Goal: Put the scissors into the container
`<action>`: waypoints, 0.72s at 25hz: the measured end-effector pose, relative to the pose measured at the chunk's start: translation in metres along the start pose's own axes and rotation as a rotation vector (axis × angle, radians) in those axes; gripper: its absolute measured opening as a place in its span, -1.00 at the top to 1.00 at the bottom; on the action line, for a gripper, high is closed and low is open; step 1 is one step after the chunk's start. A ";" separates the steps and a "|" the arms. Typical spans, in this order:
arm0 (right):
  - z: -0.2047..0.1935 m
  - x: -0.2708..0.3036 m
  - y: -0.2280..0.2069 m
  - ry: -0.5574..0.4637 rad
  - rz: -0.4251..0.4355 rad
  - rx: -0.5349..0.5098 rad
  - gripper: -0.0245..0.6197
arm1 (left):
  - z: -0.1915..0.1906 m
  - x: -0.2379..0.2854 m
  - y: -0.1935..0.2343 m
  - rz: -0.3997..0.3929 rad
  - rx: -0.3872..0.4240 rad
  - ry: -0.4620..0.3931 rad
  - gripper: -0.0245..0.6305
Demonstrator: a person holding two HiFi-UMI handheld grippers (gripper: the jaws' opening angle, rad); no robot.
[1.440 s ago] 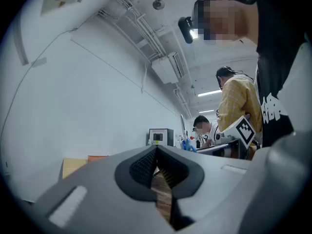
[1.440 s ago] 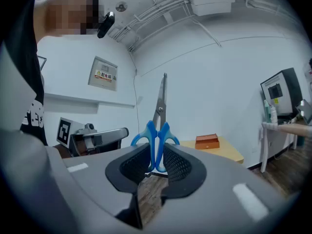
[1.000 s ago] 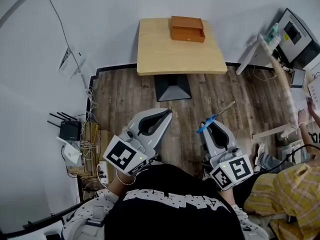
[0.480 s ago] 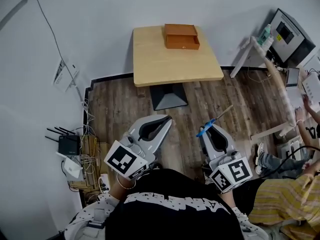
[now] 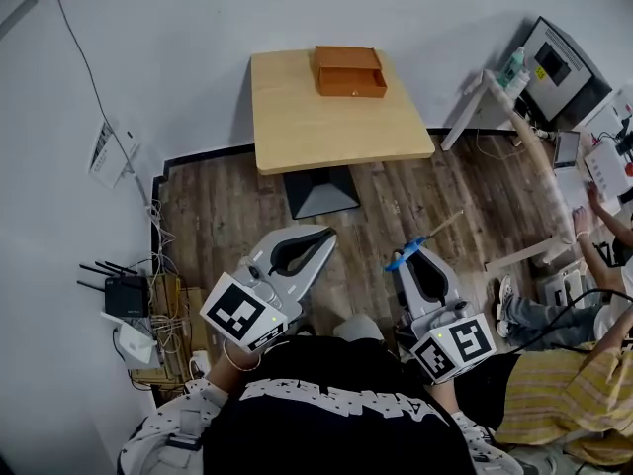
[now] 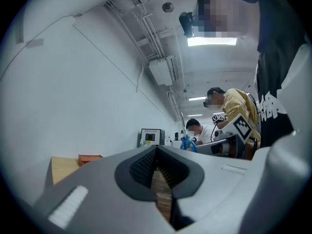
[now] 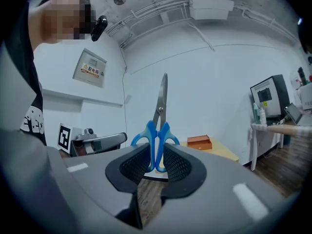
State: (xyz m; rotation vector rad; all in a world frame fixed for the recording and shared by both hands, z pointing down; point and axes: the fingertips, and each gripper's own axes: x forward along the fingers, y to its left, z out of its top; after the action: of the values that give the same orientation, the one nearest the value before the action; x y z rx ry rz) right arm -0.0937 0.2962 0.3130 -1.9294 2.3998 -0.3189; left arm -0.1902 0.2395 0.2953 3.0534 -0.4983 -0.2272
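Right hand-held gripper (image 5: 413, 255) clamps the scissors (image 5: 425, 234) by the handles, blades leading toward the far container (image 5: 350, 71); left hand-held gripper (image 5: 322, 237) closed, empty.

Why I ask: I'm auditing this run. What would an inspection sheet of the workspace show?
Surface: table, bare apart from the container.
Job's things: orange container at the table's far edge; scissors held off the table, blades pointing away.
Clutter: nothing seen on the table.
Tools: right tool shut on the scissors' blue handles; left tool shut, empty.
Cables: tangle beside a router on the floor, left.
Surroundings: wooden floor; people at right.
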 end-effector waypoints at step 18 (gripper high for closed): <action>0.006 0.063 -0.060 0.015 0.085 0.005 0.62 | -0.007 0.051 0.051 0.103 0.025 0.008 0.93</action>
State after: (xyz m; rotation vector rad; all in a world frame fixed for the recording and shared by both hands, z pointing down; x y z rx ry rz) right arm -0.0486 0.2219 0.3241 -1.8236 2.4789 -0.3365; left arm -0.1570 0.1752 0.2979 3.0405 -0.6610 -0.2056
